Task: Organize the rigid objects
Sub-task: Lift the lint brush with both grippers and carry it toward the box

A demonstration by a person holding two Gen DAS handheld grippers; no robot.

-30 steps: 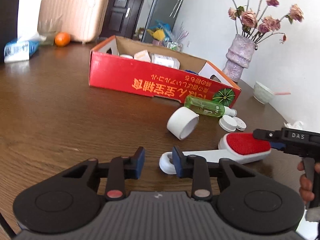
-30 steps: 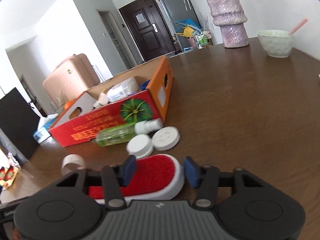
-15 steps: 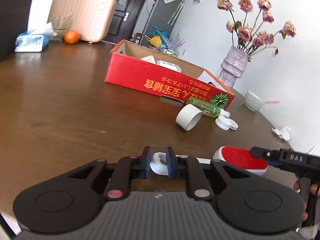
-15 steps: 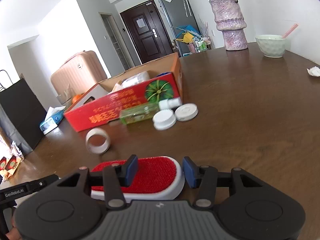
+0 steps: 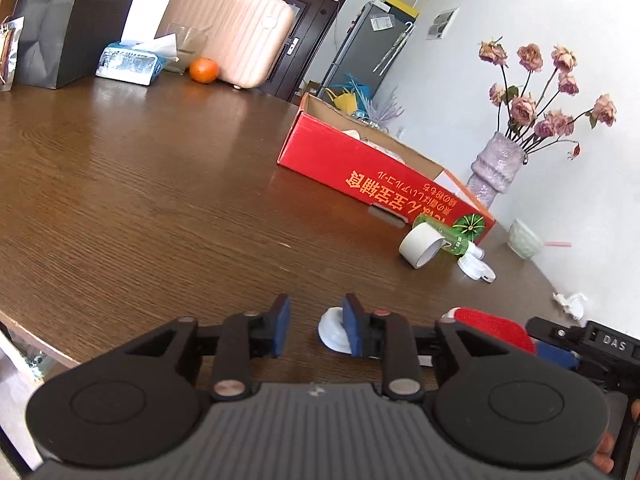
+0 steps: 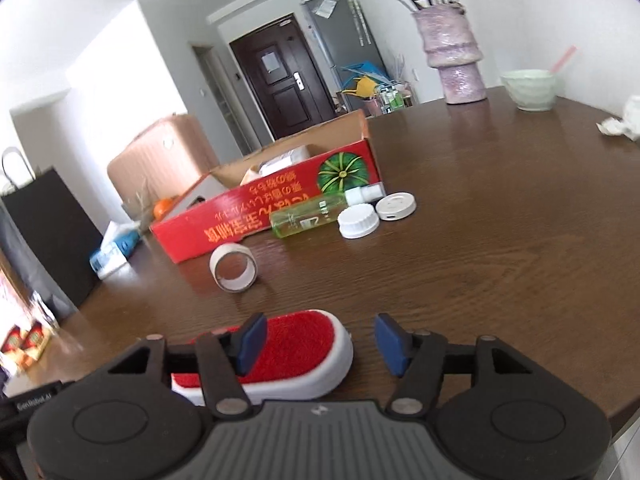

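Left gripper (image 5: 314, 330) reopened beside lint brush (image 6: 296, 350), tape roll (image 6: 233, 267) ahead.

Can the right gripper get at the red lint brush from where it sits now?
Probably yes. The right gripper is open, and the red lint brush lies flat on the table just ahead, slightly toward its left finger. Nothing lies between them; a small sideways shift should centre the brush head between the jaws.

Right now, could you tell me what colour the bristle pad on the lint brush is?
Red, set in a white body; the lint brush shows best in the right wrist view.
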